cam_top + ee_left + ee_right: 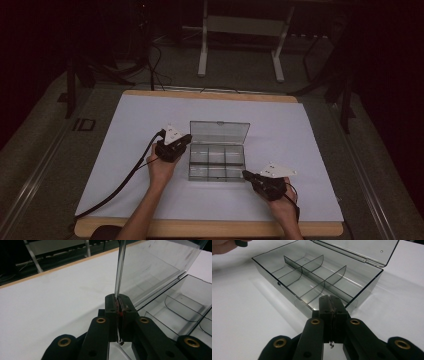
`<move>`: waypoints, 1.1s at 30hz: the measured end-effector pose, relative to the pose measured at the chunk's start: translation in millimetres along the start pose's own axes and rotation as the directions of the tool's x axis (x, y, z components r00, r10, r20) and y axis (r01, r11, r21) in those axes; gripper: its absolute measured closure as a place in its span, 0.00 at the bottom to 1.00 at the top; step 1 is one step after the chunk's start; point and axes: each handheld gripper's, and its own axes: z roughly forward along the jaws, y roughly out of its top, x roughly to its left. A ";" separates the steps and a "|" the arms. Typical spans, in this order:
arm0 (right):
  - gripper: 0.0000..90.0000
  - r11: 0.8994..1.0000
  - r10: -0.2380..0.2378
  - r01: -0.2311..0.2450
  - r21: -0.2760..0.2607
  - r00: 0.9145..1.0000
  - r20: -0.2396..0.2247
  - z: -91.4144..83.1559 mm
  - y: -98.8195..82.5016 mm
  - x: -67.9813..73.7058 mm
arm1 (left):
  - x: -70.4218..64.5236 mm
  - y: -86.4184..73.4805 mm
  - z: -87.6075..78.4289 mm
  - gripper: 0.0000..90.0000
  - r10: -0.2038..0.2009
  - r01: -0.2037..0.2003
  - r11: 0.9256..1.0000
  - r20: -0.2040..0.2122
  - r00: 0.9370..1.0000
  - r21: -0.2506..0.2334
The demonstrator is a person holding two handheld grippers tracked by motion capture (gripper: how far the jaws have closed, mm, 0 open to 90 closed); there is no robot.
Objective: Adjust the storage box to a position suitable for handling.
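- The right gripper sits low and right of centre in the high view, its jaws pressed together with nothing between them; in the right gripper view the closed tips rest at the near front wall of the box, close to one corner
- The left gripper lies left of centre in the high view, the person's left hand behind it
- In the left gripper view its jaws are clamped on the edge of the clear lid, which stands upright above them
- The clear plastic compartment box rests on the white sheet at the middle of the table, open, its lid raised at the far side
- Curved and straight dividers split the box into compartments, all bare
- A wooden table edge runs along the top of the sheet
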 end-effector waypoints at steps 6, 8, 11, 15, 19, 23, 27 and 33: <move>0.99 1.000 0.000 0.000 0.000 1.000 -0.001 0.0 0.0 0.0 | 1.5 -2.5 5.0 0.97 -0.016 0.016 1.000 0.003 1.000 0.011; 0.99 1.000 -0.001 0.001 0.001 1.000 0.000 0.1 0.1 0.0 | 1.6 -3.0 5.9 0.97 -0.018 0.018 1.000 0.003 1.000 0.014; 0.99 1.000 -0.002 0.002 0.001 1.000 0.000 0.1 0.0 0.1 | 2.1 -5.3 8.7 0.97 -0.025 0.025 0.999 0.005 1.000 0.021; 0.99 1.000 -0.002 0.002 0.001 1.000 0.000 0.1 0.0 0.1 | 2.8 -6.3 10.3 0.96 -0.028 0.028 0.999 0.008 1.000 0.025; 0.99 1.000 -0.002 0.002 0.001 1.000 0.001 0.0 0.0 0.4 | 3.4 -7.3 12.1 0.96 -0.035 0.035 0.999 0.012 0.999 0.034; 0.98 1.000 -0.003 0.002 0.001 1.000 0.001 0.0 0.0 0.4 | 4.3 -8.6 14.0 0.96 -0.046 0.045 0.998 0.018 0.999 0.040; 0.98 1.000 -0.004 0.004 0.001 1.000 0.002 0.0 0.0 0.6 | 4.7 -9.1 14.6 0.96 -0.052 0.051 0.998 0.022 0.998 0.041; 0.98 1.000 -0.005 0.005 0.001 1.000 0.004 -0.3 0.1 0.8 | 5.4 -9.9 15.2 0.95 -0.053 0.052 0.998 0.026 0.998 0.047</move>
